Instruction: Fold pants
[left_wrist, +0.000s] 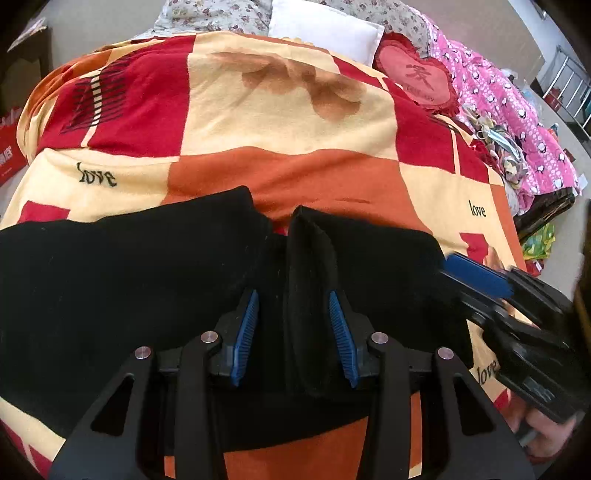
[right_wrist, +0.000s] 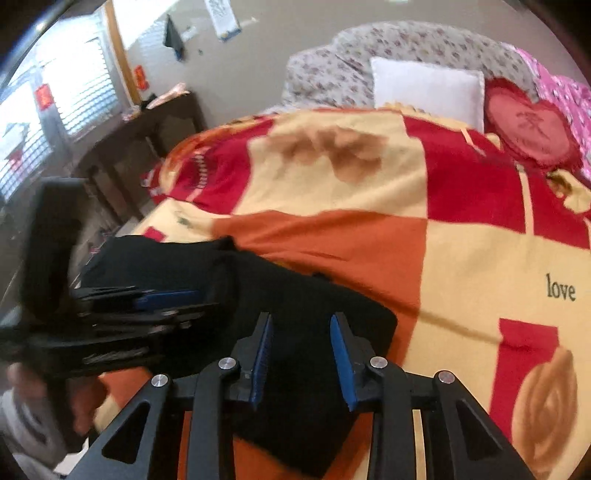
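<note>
Black pants lie across the near part of a bed blanket of red, orange and cream squares. My left gripper points down over their middle, jaws open. A raised fold of the black cloth stands between the blue pads, and the left pad is clear of it. My right gripper comes in from the right edge of the pants, a hand behind it. In the right wrist view my right gripper hovers open over the pants, near their right end. My left gripper is blurred at the left.
At the head of the bed lie a white pillow, a red heart cushion and floral bedding. A pink quilt is heaped along the right side. A dark wooden table stands left of the bed under a window.
</note>
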